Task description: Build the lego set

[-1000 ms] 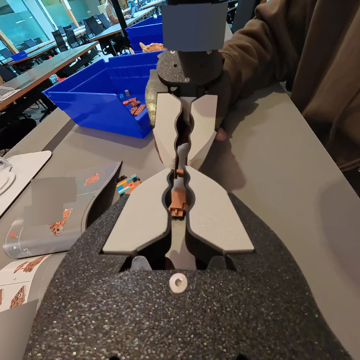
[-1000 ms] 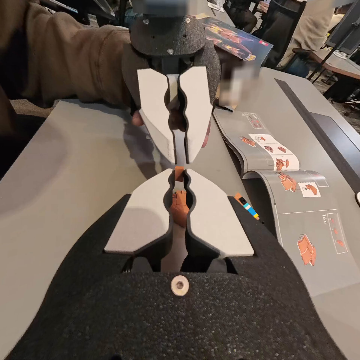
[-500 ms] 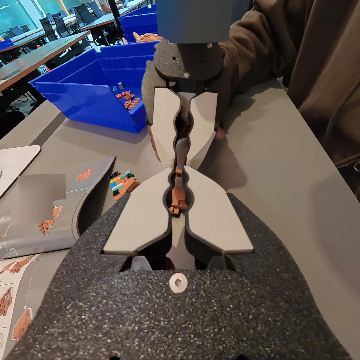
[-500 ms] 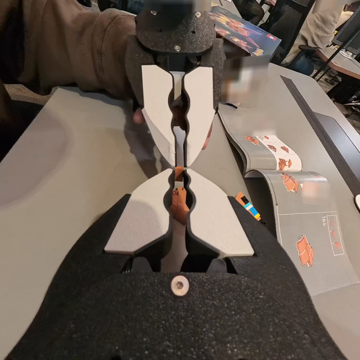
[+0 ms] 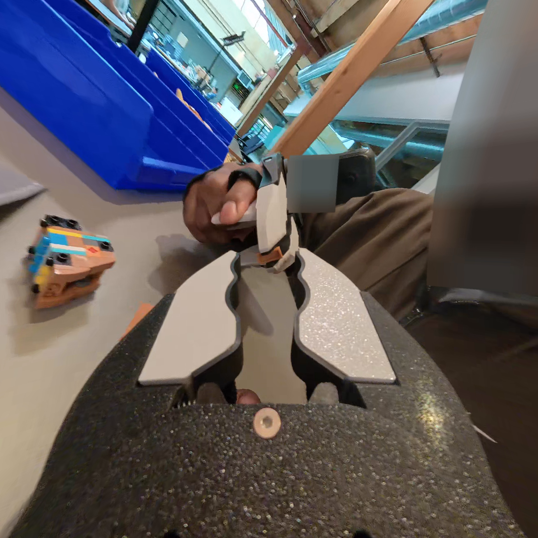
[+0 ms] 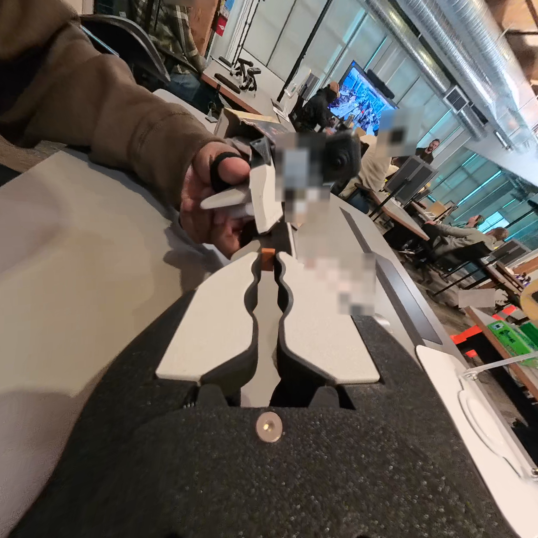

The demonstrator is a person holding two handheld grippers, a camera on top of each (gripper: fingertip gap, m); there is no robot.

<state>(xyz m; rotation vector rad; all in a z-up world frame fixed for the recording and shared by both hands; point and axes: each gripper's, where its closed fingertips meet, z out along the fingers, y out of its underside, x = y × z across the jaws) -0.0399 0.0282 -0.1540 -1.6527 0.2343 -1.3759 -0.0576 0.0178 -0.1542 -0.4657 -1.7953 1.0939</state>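
Note:
My right gripper (image 6: pixel 267 257) is shut on a small orange-brown brick (image 6: pixel 267 259) at its fingertips. In the left wrist view this brick (image 5: pixel 269 257) sits at the mouth of my left gripper (image 5: pixel 267 256), which is open and empty. I cannot tell whether the brick touches the left fingers (image 6: pixel 265 201). A partly built lego model (image 5: pixel 70 262) in brown, blue and yellow lies on the table, left of the left gripper. A flat orange piece (image 5: pixel 139 317) lies beside the left gripper's body, partly hidden.
Blue bins (image 5: pixel 87 102) stand at the back left on the grey table (image 5: pixel 58 364). A white tray (image 6: pixel 465 407) lies at the right near the table's dark edge strip (image 6: pixel 407 291). The person's brown sleeve (image 6: pixel 116 116) is close behind the grippers. Left and right tips are no more than a few centimetres apart.
My left gripper has opened; the brown piece seen between the jaws is gone from there. Both grippers have tipped from looking down at the table to low and nearly level. The right stays shut on the small brick.

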